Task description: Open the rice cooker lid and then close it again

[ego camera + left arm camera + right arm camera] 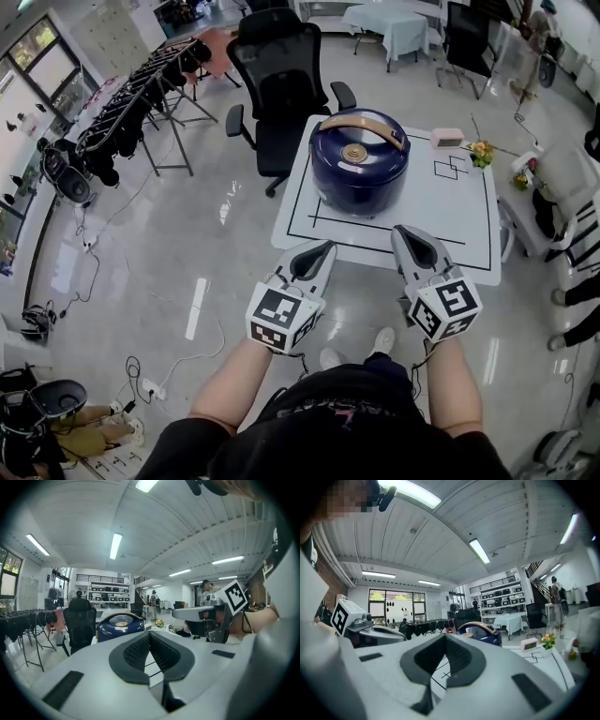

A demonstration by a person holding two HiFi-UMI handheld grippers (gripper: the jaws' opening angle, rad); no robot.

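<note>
One cooker (360, 161) ahead of left tool (323, 247), right tool (405, 231).

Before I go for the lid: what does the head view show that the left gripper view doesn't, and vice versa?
Head view only: the left gripper seen whole from above, the black lines on the white table, and the small pink clock.

Left gripper view only: its jaws close up, pressed together with nothing between them, plus the ceiling lights and the far shelving.

Both: the blue rice cooker with its lid down, the black chair behind it, and the right gripper.
</note>
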